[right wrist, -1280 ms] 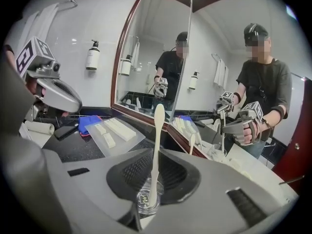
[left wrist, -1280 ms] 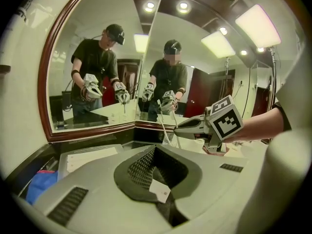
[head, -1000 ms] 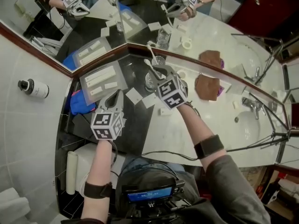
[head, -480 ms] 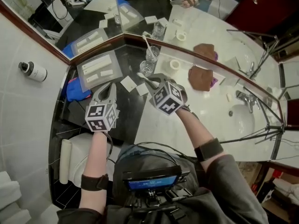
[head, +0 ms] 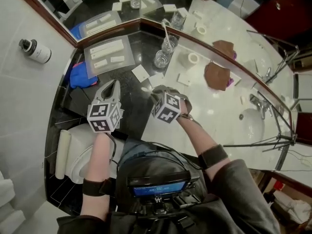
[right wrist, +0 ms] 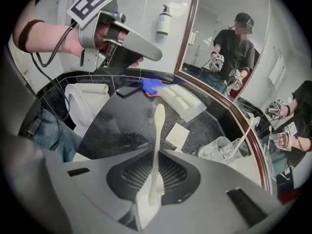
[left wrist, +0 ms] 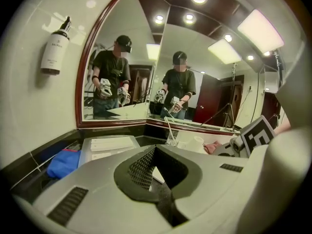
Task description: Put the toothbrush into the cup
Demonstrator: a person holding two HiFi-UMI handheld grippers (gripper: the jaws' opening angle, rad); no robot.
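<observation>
My right gripper point(right wrist: 157, 155) is shut on a cream toothbrush point(right wrist: 158, 126), whose long end sticks out forward over the black counter. In the head view this gripper point(head: 156, 95) hovers at the seam between the black and white counter. It is well short of two glass cups point(head: 162, 58) by the mirror. The farther cup point(right wrist: 231, 147) holds another toothbrush point(head: 165, 30). My left gripper point(head: 112, 86) hangs over the black counter's left part, shut and empty, its jaws point(left wrist: 155, 152) meeting with nothing between them.
White cards point(head: 140, 72) lie on the black counter point(head: 129, 94). There is a clear tray of packets point(head: 109, 52), a blue cloth point(head: 80, 77), a tape roll point(head: 193, 58), a brown cloth point(head: 217, 76) and a sink with tap point(head: 256, 104). A toilet point(head: 80, 157) stands below left.
My right gripper has drawn back from the cups toward the person and tipped downward, still holding the toothbrush. The left gripper slid back a little.
</observation>
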